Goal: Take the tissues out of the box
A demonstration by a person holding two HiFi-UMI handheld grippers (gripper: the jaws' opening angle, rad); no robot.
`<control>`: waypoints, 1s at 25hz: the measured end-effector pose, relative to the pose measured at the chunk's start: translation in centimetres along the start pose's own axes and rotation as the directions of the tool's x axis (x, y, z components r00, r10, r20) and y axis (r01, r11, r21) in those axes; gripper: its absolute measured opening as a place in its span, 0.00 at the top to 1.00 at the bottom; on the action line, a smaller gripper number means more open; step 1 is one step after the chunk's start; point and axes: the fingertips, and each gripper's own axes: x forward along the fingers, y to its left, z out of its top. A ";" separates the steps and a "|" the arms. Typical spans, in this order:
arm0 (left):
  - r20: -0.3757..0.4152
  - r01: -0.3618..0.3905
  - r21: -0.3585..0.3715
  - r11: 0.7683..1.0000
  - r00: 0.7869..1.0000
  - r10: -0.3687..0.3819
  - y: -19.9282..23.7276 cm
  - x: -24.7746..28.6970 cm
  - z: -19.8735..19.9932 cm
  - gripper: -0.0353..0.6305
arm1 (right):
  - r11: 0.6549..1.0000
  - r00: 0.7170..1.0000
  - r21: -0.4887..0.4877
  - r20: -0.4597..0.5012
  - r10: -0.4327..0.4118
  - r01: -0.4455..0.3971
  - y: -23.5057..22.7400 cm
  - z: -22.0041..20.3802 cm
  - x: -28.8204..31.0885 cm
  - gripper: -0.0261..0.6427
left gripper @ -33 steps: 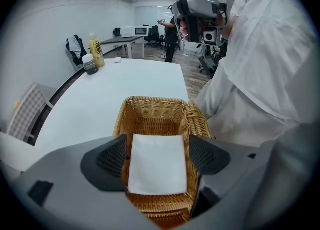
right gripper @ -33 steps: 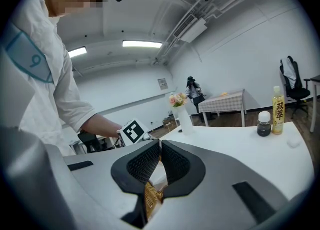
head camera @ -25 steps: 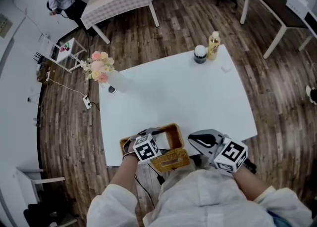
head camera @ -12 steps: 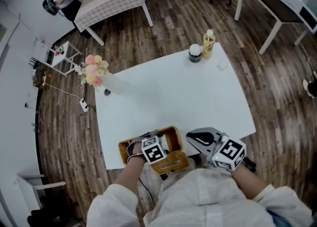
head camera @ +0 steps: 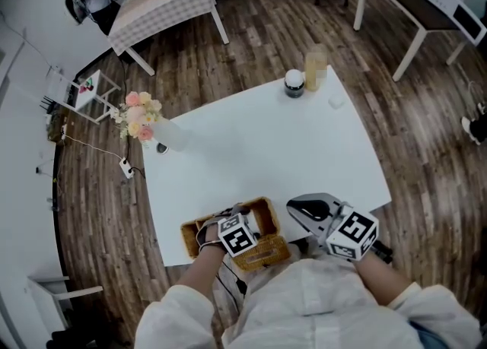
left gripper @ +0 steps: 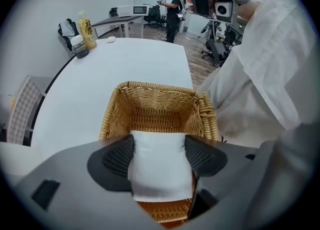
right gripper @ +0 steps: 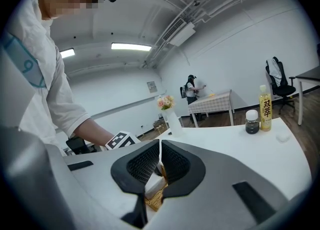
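Observation:
An open wicker box (left gripper: 150,84) stands at the near edge of the white table (head camera: 266,150), and its woven lid (head camera: 265,252) lies just in front of it. My left gripper (left gripper: 159,149) points down into the box. Its jaws have just been closing, and both pads press the sides of a white tissue pack (left gripper: 160,174) between them. In the head view the left gripper (head camera: 228,227) is over the box (head camera: 263,206). My right gripper (right gripper: 160,161) hovers to the right of the box, near the table edge (head camera: 303,209). It is shut, with nothing held.
A yellow drink bottle (head camera: 314,66) and a dark jar (head camera: 294,83) stand at the table's far right corner, beside a small white object (head camera: 337,102). A vase of flowers (head camera: 141,118) stands at the far left corner. Other tables and a person are farther off.
The left gripper has tipped slightly further down over the box. The right gripper has stayed where it was. The head view has shifted a little.

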 end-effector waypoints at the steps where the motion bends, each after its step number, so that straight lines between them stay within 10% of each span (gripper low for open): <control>1: -0.007 0.000 -0.003 1.000 1.000 0.000 0.0 0.0 0.0 0.46 | 1.000 1.000 0.001 0.001 -0.002 0.002 0.0 0.1 0.0 0.91; 25: 0.174 -0.003 -0.191 0.982 0.984 0.037 1.7 -1.5 0.5 0.63 | 0.997 0.997 0.008 0.027 -0.078 0.078 -1.8 0.6 -0.6 0.91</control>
